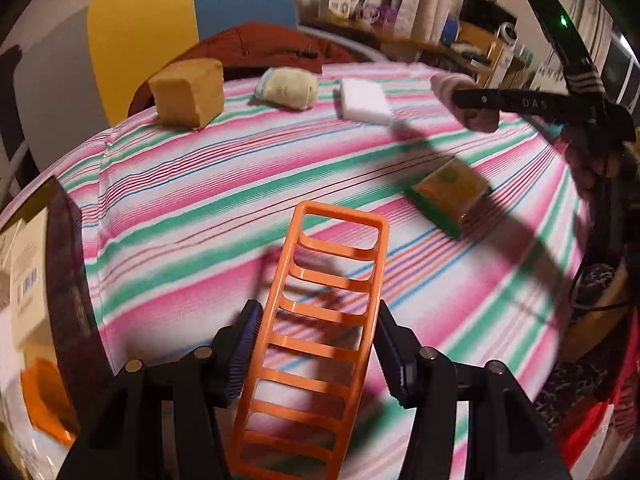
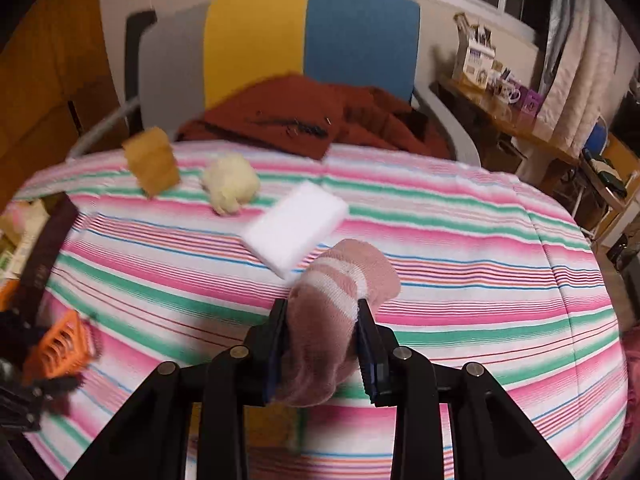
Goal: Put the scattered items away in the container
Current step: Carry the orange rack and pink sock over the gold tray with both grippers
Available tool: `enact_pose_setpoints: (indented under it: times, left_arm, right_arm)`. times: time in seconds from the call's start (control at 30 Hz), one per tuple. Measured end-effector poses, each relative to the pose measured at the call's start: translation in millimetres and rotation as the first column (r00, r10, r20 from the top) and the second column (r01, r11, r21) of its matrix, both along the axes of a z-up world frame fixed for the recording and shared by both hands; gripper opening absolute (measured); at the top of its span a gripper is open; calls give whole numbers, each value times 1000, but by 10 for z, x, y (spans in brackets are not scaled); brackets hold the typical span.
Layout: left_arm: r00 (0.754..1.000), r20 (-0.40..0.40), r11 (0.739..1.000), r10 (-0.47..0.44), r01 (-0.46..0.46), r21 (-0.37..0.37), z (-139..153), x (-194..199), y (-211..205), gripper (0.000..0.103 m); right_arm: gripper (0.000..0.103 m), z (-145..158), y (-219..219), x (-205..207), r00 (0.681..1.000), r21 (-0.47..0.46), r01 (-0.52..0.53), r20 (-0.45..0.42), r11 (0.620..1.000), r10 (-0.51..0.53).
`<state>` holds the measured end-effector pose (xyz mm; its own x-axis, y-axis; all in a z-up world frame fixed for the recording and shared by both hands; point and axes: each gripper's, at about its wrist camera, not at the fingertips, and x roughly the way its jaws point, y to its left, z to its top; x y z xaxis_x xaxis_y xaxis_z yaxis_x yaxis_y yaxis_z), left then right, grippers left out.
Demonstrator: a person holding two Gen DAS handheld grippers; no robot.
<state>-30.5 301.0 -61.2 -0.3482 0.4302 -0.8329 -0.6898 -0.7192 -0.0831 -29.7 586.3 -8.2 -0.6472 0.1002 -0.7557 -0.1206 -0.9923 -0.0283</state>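
At the far left of the left wrist view, a dark-walled container (image 1: 66,264) is cut off by the frame edge; a pale labelled box and something orange show inside it, too blurred to identify. It stands on the worktop (image 1: 200,208), which is covered by a pink, green and white striped cloth. Further along the far edge sit a tan sponge block (image 1: 188,92), then a pale yellow rolled cloth (image 1: 288,88), then a white foam block (image 1: 366,101), each apart from its neighbours. In the foreground centre, the left hand-held gripper (image 1: 316,344) pinches an orange slatted plastic piece (image 1: 320,328) between its ribbed pads; the piece's lower end runs out of frame, so its full shape cannot be made out. To the right lies a yellow sponge with a green scouring layer (image 1: 448,196), partly in shadow. At the upper right, the right hand-held gripper (image 1: 476,102) reaches in from the side, clamped on a pink striped sock (image 1: 472,118) held above the cloth; the hand behind it is dark and unclear.

In the right wrist view, the container's dark wall (image 2: 44,256) and the orange piece (image 2: 60,350) appear at the left edge, smeared by motion. The tan block (image 2: 152,166), yellow cloth (image 2: 230,184) and white foam block (image 2: 296,226) follow. The sock (image 2: 340,304) sits squeezed between the right gripper's pads (image 2: 366,344), hiding part of the white block's near corner. The yellow sponge (image 2: 280,424) peeks out underneath, mostly hidden. A rust-coloured garment (image 2: 312,116) lies on the chair beyond.
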Motion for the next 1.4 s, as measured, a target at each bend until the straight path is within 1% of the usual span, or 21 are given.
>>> enact_pose_setpoints:
  times: [0.17,0.3,0.43,0.53,0.6,0.73,0.8,0.9,1.0,1.2,1.3,1.37,1.4]
  left_arm:
    - [997,-78,998,-8,13,63,156,236,-180,56]
    - [991,-133,995,7,6,100,243,359,-354,56]
    - [986,-164,989,38,-13,147,334,444,-611,56]
    - [980,-181,981,88,-55,184,412,471,-897,56]
    - [971,-199,974,136,-94,207,479,484,-1117,56]
    - [943,-220,947,248,-189,259,596,471,-1614,56]
    - [927,-231,934,297,-232,272,611,450,-1838,56]
    - [902,-240,916,360,-292,276,583,419,-2150,56]
    - [883,-236,901,405,-342,266,487,366,-2383,56]
    - [865,-197,877,462,-413,244,250,195,-2636,56]
    - [855,-194,870,481,-438,226,175,90,-2703,54]
    - [857,-176,866,485,-443,230,122,16,-2745,50]
    - [855,-174,865,489,-448,227,96,-10,-2758,50]
  right_arm:
    - [33,99,-386,246,995,-65,-39,-92,997,33]
    - [33,23,-719,355,989,-130,-61,-144,990,42]
    - [33,-95,-1065,395,984,-209,-88,-173,974,52]
    - [33,-99,-1364,377,977,-230,-144,-189,962,100]
    - [33,-73,-1591,352,968,-241,-193,-204,951,145]
    - [33,15,-2058,288,944,-236,-286,-236,929,230]
    - [33,73,-2290,248,929,-234,-328,-256,915,267]
    - [33,153,-2599,187,906,-242,-385,-284,890,315]
    - [33,220,-2911,102,882,-240,-438,-300,866,363]
    - [33,243,-3500,-157,848,-230,-510,-292,829,442]
    - [33,191,-3736,-329,841,-220,-528,-265,820,471]
    - [33,127,-3888,-448,841,-202,-533,-237,822,486]
    - [33,83,-3956,-509,842,-190,-532,-220,825,492]
